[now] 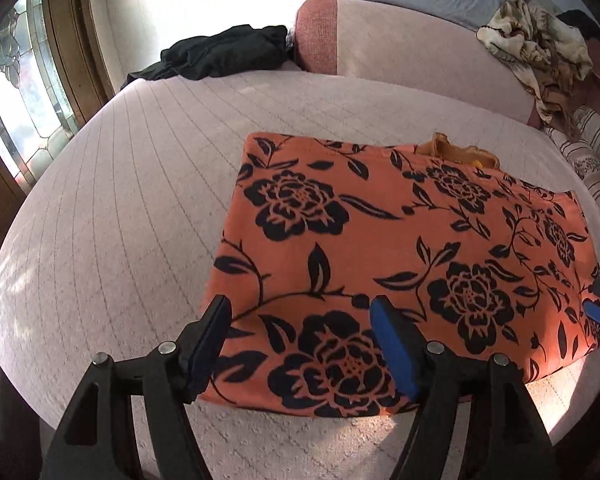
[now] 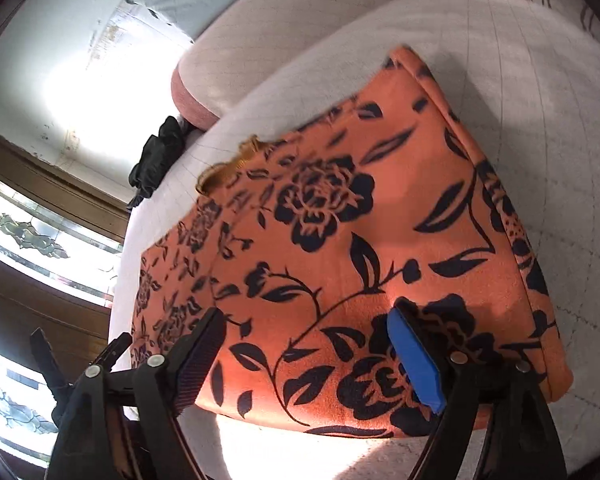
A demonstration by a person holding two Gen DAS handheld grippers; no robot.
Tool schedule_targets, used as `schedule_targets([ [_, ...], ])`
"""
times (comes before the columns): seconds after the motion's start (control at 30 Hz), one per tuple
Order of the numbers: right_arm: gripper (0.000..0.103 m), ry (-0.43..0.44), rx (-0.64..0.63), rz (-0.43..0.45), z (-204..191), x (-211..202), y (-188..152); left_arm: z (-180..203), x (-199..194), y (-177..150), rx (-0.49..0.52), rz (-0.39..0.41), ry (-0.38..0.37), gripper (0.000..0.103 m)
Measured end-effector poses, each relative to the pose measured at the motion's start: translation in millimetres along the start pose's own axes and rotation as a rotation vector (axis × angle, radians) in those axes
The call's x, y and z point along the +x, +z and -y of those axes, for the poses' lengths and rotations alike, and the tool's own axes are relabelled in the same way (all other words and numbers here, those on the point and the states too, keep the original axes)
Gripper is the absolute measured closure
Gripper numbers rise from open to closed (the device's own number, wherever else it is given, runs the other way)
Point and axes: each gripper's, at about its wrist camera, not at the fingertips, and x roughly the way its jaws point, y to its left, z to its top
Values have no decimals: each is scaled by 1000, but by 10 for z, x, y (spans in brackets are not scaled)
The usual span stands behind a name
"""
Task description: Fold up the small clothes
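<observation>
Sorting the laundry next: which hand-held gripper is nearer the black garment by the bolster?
Left. The left hand-held gripper faces the black garment; the right hand-held gripper sits farther away.

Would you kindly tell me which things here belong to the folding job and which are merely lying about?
Part of the job:
orange floral garment, folded on the bed
left tongs, open over it
right tongs, open over it

Lying about:
black clothes
patterned beige cloth
pink bolster

folded garment (image 1: 400,240) lies flat on the bed (image 1: 120,220); dark clothing (image 1: 224,54) behind it at far-left, crumpled cloth (image 1: 540,48) far-right on the bolster (image 1: 420,44).
</observation>
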Motion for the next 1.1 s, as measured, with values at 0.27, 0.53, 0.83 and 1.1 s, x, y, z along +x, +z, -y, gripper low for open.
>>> schedule_targets([
  [0.27,20,34,-90,40,-587,-258,19,-12,-149,25,7,41,20,30],
  [0.53,17,-18,-95,-60,-623,133,-106,-35,-13,67,7,21,21,28],
  [0.83,11,-94,-12,-136,-397,552,364,4,245,45,8,-26,32,26],
  [1.1,8,-34,-59,-59,-673,586,1109,35,275,56,23,-13,47,20],
])
